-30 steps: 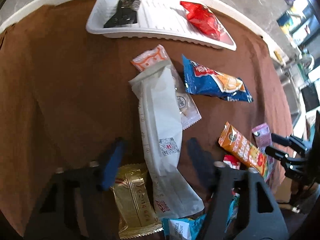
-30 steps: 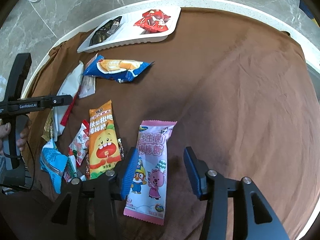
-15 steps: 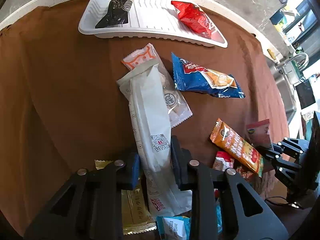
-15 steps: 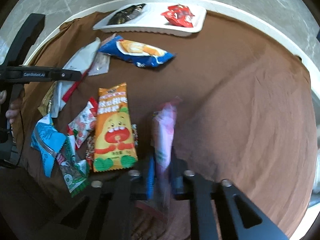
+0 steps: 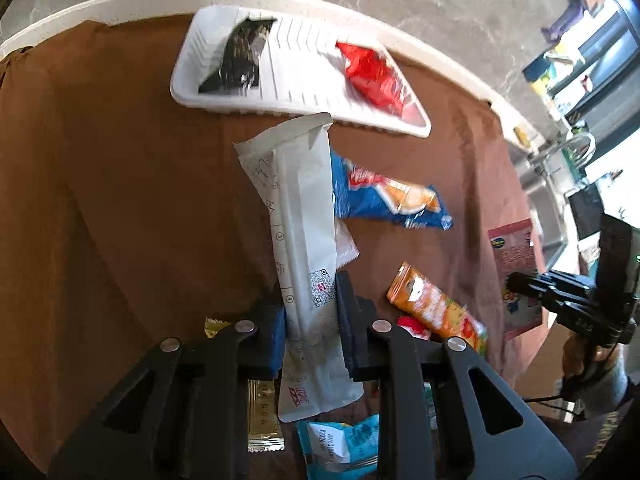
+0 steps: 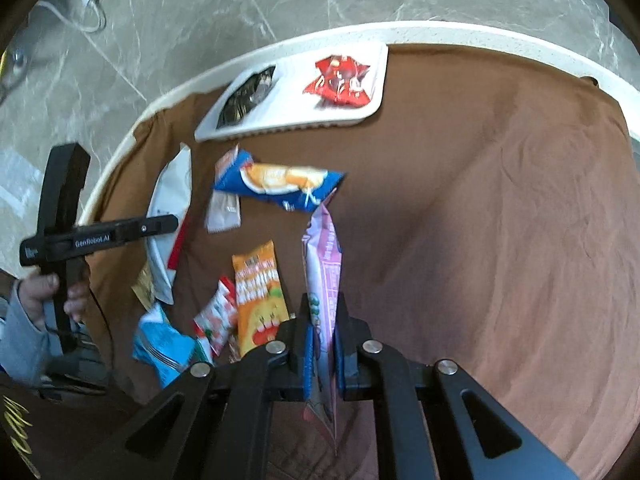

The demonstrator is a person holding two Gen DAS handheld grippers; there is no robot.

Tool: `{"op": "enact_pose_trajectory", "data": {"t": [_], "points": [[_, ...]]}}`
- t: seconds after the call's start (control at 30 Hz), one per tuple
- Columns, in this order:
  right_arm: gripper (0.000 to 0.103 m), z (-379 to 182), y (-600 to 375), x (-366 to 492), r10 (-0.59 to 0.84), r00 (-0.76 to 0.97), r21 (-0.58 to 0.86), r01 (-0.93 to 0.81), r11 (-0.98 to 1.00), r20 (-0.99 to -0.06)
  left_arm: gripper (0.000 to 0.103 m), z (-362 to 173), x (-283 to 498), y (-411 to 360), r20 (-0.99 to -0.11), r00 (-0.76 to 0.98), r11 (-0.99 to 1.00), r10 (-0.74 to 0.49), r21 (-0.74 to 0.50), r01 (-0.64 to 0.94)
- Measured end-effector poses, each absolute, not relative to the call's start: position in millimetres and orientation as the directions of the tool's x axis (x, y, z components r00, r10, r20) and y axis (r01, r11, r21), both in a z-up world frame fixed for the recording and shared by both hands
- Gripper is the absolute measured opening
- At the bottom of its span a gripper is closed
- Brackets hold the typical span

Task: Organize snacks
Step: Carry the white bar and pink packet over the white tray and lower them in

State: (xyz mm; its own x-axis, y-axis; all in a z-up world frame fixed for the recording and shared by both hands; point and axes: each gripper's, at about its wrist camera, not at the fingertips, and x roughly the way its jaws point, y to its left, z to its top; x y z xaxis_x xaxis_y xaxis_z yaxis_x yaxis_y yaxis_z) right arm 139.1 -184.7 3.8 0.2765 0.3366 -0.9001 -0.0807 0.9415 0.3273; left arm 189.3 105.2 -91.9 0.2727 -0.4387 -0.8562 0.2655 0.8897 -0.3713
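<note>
White packet (image 5: 304,240) pinched in my left gripper (image 5: 311,332), pink packet (image 6: 323,280) in right gripper (image 6: 321,354); I'd carry both level to the tray (image 5: 304,76).

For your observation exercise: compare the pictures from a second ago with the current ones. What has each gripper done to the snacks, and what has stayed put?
The left gripper closed on the long white packet and raised it off the brown cloth. The right gripper closed on the pink packet and lifted it edge-on. Unchanged: the white tray holds the black packet and red packet; the blue packet and orange packet lie where they were.
</note>
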Motion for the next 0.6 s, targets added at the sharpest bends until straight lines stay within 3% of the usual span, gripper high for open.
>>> {"op": "enact_pose_trajectory", "data": {"t": [0.6], "points": [[0.009, 37, -176, 251, 0.492, 0.344, 0.484, -0.115, 0.868, -0.8, 0.02, -28, 276, 107, -0.776, 0.351, 0.846, -0.524, -0.427, 0.32]]}}
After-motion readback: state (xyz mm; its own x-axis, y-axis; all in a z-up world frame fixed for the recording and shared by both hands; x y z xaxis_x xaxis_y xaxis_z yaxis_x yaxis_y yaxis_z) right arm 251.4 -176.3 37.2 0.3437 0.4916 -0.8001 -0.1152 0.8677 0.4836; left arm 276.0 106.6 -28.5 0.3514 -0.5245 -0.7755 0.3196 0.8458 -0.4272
